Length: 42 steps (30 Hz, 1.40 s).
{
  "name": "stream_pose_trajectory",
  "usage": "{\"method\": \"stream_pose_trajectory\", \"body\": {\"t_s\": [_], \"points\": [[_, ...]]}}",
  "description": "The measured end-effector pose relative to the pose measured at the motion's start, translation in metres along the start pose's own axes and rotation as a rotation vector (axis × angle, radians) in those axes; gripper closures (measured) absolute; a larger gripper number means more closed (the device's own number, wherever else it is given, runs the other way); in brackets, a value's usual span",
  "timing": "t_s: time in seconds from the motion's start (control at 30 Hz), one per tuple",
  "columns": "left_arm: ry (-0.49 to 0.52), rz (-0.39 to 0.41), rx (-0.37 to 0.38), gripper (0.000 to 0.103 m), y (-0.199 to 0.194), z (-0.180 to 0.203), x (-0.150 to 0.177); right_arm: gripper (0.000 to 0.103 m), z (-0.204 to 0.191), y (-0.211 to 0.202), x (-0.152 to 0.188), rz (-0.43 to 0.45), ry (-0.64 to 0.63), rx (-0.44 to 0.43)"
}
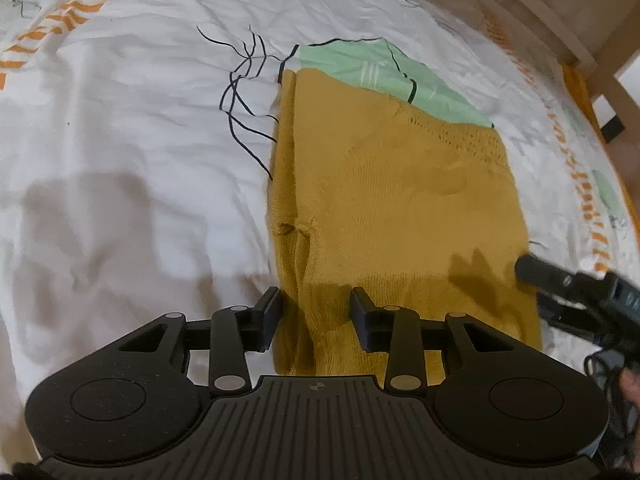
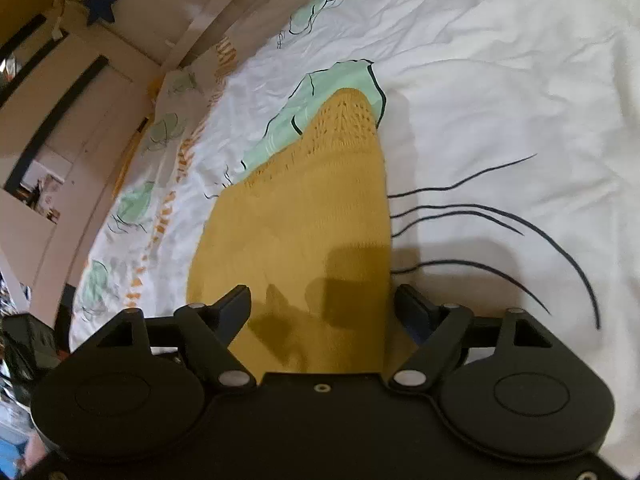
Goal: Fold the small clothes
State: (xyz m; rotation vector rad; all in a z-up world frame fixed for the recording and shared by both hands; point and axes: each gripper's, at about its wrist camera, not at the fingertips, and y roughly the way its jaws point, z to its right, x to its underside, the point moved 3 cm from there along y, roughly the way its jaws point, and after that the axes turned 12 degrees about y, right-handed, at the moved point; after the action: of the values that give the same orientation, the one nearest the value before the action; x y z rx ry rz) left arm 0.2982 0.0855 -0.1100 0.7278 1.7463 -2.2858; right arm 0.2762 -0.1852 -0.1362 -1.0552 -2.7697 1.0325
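Left wrist view: mustard knit garment [image 1: 396,216] lies folded on the bed's printed duvet [image 1: 120,128]. Left hand-held gripper [image 1: 316,304] spread astride its near-left edge; right hand-held gripper [image 2: 322,300] spread, empty. Pinch both near corners evenly before folding.

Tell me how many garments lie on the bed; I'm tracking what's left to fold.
1: a mustard-yellow knitted garment lying folded on the white patterned bedsheet. Others may be out of view.
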Motion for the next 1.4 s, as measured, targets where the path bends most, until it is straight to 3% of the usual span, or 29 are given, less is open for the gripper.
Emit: {"method": "stream_pose_trajectory", "body": {"t_s": [0.3,0.53,1.0,1.27,1.4], "points": [[0.018,0.000,-0.010,0.059,0.007,0.004,-0.003,0.014,-0.004,0.019,-0.014,-0.027,0.016,-0.037],[0.012,-0.005,0.015,0.054,0.012,0.003,-0.007,0.002,-0.009,0.032,-0.025,-0.051,0.020,-0.078],[-0.012,0.009,0.092,0.046,0.020,0.003,-0.015,0.000,-0.015,0.053,-0.050,-0.067,-0.030,-0.130],[-0.009,0.024,0.136,0.035,0.025,0.008,-0.019,0.000,-0.017,0.058,-0.055,-0.085,-0.021,-0.123],[-0.027,0.038,0.191,0.035,0.027,0.010,-0.019,0.000,-0.022,0.061,-0.054,-0.102,-0.079,-0.110]]}}
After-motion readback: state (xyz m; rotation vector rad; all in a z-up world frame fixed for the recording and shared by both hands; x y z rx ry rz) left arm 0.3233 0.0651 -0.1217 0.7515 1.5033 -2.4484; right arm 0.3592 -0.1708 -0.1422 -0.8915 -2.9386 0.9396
